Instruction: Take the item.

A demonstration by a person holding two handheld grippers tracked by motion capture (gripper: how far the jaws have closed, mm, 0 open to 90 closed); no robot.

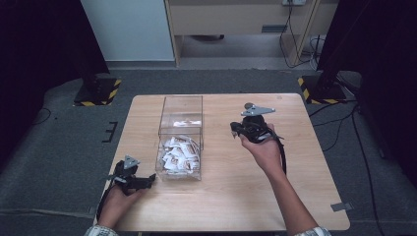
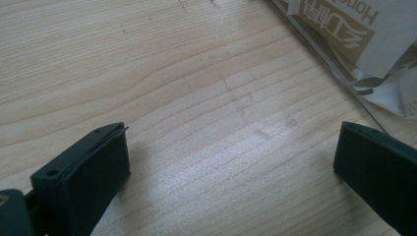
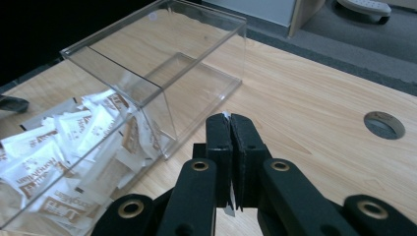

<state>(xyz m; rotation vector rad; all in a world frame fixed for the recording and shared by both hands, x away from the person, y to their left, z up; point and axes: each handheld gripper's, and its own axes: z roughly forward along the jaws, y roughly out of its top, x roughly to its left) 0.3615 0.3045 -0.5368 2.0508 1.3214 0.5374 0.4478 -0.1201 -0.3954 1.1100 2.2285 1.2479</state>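
I have a sachet [image 3: 227, 116] pinched flat between my right gripper's [image 3: 230, 125] closed jaws, only thin white edges peeking out above and below the pads. It looks light, limp and slick, so I judge a firm grip mid-packet suits it. Just left of those fingers stands the clear box [image 3: 162, 88], its near compartment heaped with sachets [image 3: 74, 142], the far one empty. My left gripper [image 2: 231, 162] rests wide open over bare table [image 2: 187, 73], holding nothing, the box wall beyond its right pad.

Pale, matt wood-grain table [image 1: 231, 196] beneath both grippers; glossy clear plastic box [image 3: 162, 69] left of the right gripper's [image 3: 230, 123] matt black jaws, holding shiny paper sachets [image 3: 59, 142].
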